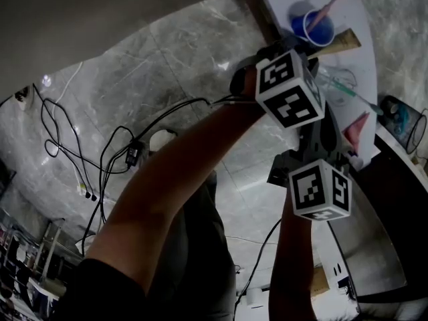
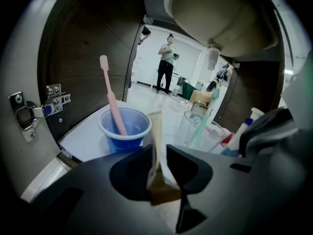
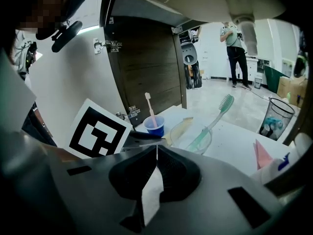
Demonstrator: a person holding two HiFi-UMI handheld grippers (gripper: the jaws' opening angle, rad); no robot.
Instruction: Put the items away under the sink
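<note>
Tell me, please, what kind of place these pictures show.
Most likely a bathroom, at an open vanity cabinet: the underside of a sink basin overhead, a hinged dark door, a pink toothbrush in a blue cup.

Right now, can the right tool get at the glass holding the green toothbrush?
Probably yes. The glass stands on the white shelf ahead of the right tool, with nothing between them, though its shut jaws must open first.
</note>
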